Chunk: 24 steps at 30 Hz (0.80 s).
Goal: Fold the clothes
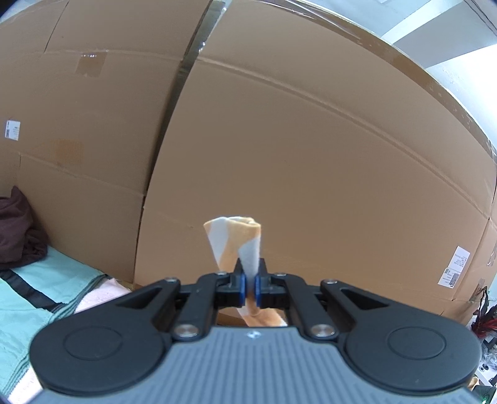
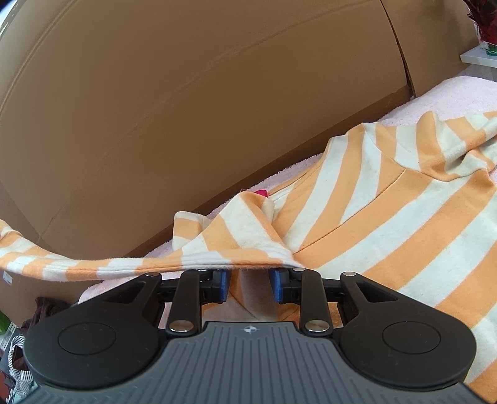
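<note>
An orange-and-white striped shirt (image 2: 388,217) lies spread on a pink towel (image 2: 450,93), in the right wrist view. Its hem stretches taut from the left edge to my right gripper (image 2: 251,275). The hem covers that gripper's fingertips. The blue pads (image 2: 222,286) stand partly apart with a bunched fold of the shirt filling the gap. In the left wrist view my left gripper (image 1: 250,279) is shut on a twisted corner of the same striped shirt (image 1: 236,239). That corner sticks up above the pads, lifted in front of the cardboard.
Tall cardboard boxes (image 1: 310,155) wall off the far side in both views. A dark maroon garment (image 1: 15,230) and a teal cloth (image 1: 37,295) lie at the left. A red plant (image 2: 484,21) stands on a white shelf at the far right.
</note>
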### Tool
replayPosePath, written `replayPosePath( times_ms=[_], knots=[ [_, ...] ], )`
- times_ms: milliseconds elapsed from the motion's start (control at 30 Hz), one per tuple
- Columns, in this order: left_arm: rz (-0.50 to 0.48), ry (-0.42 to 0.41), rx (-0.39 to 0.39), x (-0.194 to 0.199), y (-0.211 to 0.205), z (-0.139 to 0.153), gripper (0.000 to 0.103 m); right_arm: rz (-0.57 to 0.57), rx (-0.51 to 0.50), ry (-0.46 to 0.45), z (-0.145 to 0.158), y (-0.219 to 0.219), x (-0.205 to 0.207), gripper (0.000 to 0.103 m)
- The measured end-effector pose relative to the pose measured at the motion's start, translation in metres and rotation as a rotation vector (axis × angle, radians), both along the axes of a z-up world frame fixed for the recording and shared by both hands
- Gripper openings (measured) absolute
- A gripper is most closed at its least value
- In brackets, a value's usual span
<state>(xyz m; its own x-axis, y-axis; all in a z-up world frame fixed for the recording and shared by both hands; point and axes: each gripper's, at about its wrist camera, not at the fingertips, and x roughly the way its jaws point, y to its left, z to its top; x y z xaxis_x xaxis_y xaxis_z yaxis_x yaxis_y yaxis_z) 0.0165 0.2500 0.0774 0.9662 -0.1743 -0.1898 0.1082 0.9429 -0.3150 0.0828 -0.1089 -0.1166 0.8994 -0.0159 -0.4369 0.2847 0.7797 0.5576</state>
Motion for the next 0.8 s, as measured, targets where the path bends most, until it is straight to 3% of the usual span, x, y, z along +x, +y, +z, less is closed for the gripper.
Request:
replayPosePath(
  times_ms=[200,467,800],
  knots=[
    [0.004,-0.001,0.007,-0.005,0.007,-0.001,0.001,0.006,-0.008,-0.015,0.000,-0.001,0.000,0.027],
    [0.014,-0.012,0.008,-0.014,0.019,-0.001,0.001,0.010,-0.013,-0.022,-0.003,-0.003,0.006,0.009],
    [0.018,-0.015,0.005,-0.028,0.010,0.005,0.001,0.021,0.011,-0.022,-0.003,-0.002,0.000,0.010]
  ],
)
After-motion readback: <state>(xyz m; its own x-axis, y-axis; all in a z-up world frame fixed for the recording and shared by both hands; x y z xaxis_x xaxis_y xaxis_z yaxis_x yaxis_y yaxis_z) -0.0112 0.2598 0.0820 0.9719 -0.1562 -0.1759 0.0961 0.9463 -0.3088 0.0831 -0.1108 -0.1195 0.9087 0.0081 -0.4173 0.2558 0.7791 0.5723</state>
